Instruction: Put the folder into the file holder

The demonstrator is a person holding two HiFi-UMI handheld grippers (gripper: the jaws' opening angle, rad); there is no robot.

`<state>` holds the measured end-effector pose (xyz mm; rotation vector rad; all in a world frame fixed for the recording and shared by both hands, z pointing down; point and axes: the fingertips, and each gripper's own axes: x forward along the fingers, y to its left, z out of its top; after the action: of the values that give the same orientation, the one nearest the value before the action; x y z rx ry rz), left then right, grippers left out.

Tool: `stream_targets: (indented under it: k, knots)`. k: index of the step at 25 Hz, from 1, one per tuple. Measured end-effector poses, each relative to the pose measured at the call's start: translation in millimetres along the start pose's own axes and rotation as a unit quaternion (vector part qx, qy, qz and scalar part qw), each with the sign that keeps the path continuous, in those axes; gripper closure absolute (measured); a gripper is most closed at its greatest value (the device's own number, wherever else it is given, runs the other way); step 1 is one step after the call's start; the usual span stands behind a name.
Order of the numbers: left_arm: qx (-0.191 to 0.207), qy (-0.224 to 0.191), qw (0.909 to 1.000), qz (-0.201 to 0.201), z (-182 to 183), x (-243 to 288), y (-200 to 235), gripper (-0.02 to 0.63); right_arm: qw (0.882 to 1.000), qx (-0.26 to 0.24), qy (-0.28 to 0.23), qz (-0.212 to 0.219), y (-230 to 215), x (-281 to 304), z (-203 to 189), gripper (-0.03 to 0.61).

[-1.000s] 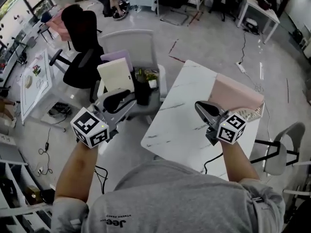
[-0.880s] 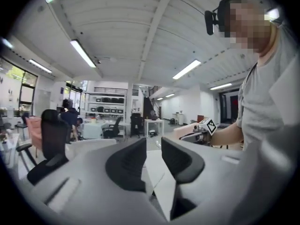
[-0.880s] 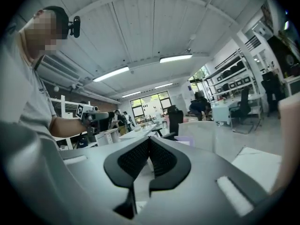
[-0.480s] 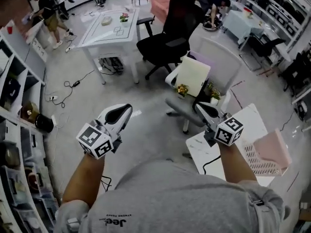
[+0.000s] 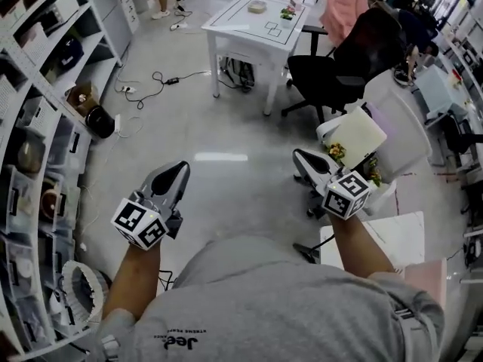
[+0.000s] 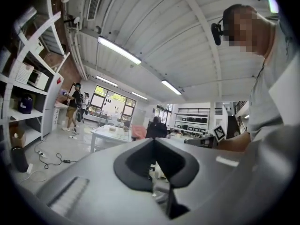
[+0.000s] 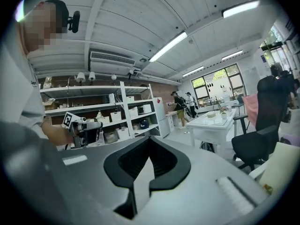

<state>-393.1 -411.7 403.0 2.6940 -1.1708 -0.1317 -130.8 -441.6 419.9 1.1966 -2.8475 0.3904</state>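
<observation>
Well, neither of my claws has anything in it. My left claw (image 5: 178,170) has just been closing, and its jaws now meet with nothing between them. My right claw (image 5: 300,158) has its jaws a sliver apart, a thin light slit showing between them, and it too is empty. Both point out over the floor (image 5: 219,202), away from the work. The folder (image 5: 427,274), as I read it, is the pink patch well behind my right claw, past the marble table (image 5: 385,236). The file holder I cannot make out, so I cannot say whether the folder sits in it. My judgement is that either the filing is finished or all of it is left; nothing is in hand. Counting: two claws, one folder, one marble table, and one white table (image 5: 256,10) far ahead between the claws. Two chairs stand ahead and to the right of my right claw, one black chair (image 5: 339,78) and one white chair (image 5: 404,130) with one cream board (image 5: 355,138) leaning on it. One run of shelves (image 5: 45,127) lines the left of my left claw, and two people (image 6: 74,108) stand far beyond it.
</observation>
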Motion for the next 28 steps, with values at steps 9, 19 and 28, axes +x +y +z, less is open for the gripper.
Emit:
stream_targets:
  k: [9,19,28]
  knots:
    - [-0.020,-0.003,0.9992,0.034,-2.2,-22.5,22.5,0.555,1.000,0.007,0.015,0.004,6.8,24.8,-9.3,0.575]
    - [-0.026,0.003,0.9996,0.014,-1.2,-5.2,13.5,0.555,0.999,0.006,0.027,-0.027,-7.7,1.5,-10.9,0.577]
    - [-0.023,0.006,0.9997,-0.005,-1.5,7.6,2.4,0.555,0.999,0.002,0.023,-0.037,-13.6,-16.7,-7.6,0.577]
